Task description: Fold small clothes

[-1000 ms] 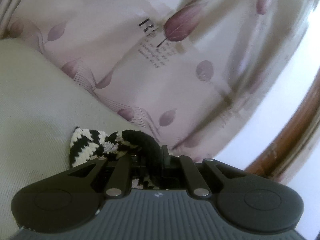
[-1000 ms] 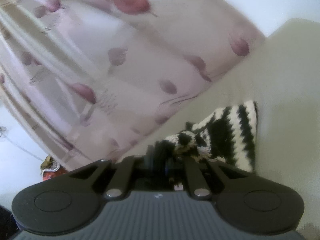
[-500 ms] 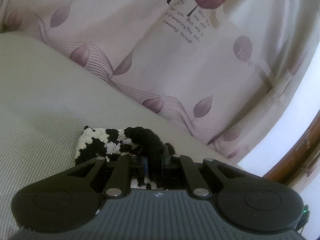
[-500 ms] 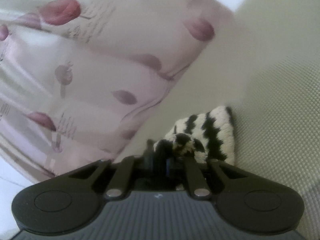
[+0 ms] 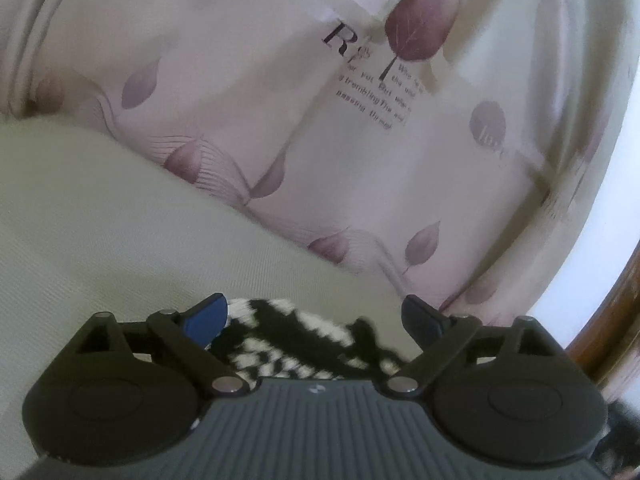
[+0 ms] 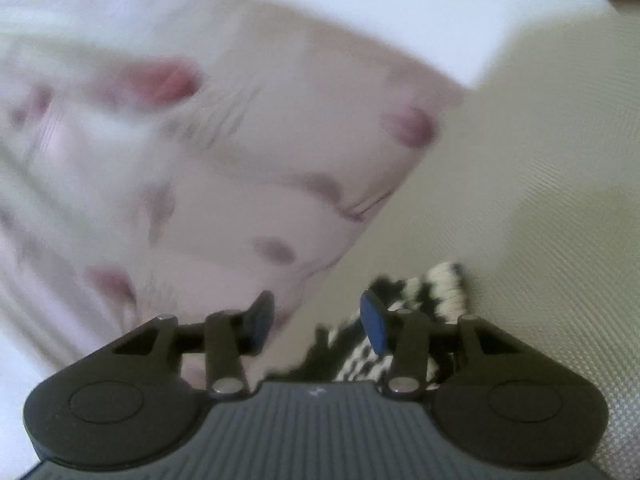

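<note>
Behind gripper bodies, knit garment (image 5: 288, 336) half-hidden, perhaps folded

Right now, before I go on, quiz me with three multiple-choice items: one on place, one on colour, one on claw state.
1. The knit garment lies on:
A. the beige cushion
B. a wooden floor
C. a metal tray

2. Its colours:
A. red and blue
B. black and white
C. plain green

3. The left claw and right claw are:
A. both shut on cloth
B. one open, one shut
C. both open

Key: 1 A, beige fabric surrounds it; 2 B, zigzag bands show; 3 C, the fingers stand apart in both views.
</note>
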